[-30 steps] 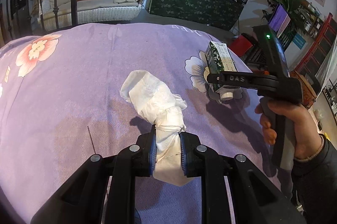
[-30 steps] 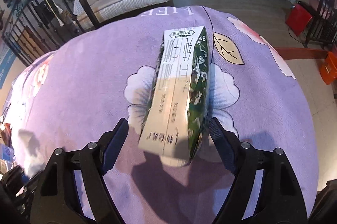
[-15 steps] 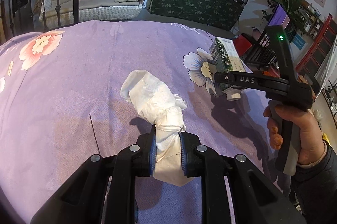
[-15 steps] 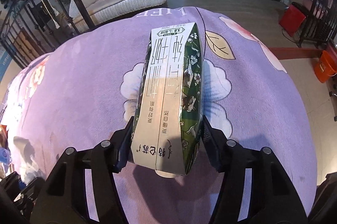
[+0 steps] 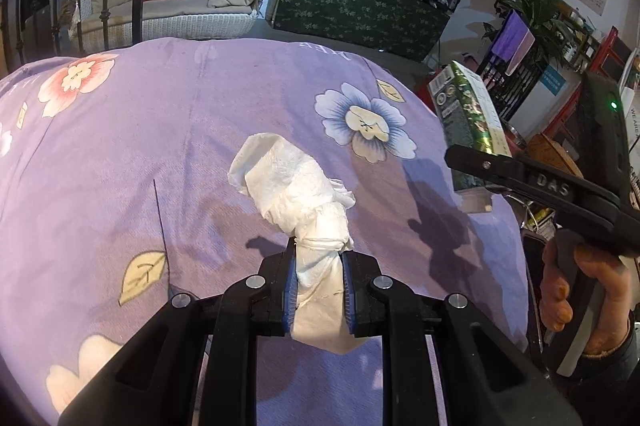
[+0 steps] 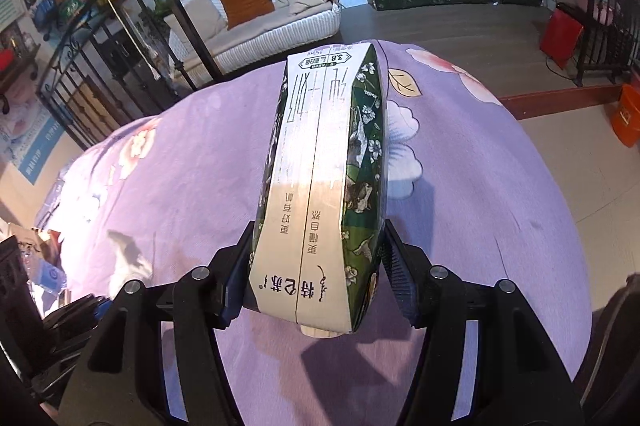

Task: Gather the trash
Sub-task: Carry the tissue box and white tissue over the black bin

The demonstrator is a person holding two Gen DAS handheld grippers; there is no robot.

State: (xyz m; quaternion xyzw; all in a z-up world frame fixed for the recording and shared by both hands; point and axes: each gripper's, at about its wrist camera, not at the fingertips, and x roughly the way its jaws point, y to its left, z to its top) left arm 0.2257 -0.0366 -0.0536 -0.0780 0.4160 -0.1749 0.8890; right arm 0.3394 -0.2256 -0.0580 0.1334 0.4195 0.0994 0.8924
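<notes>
Left gripper pinches a crumpled white tissue between its blue pads, held above the purple floral cloth. Right gripper is clamped on a green-and-white milk carton — raised clear of the cloth, at the table's right edge.

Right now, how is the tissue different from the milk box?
The tissue is white, soft and crumpled; the milk box is green and white, stiff, with flat printed sides. The left gripper pinches the tissue; the right gripper clamps the box. Both are held above the purple cloth.
</notes>
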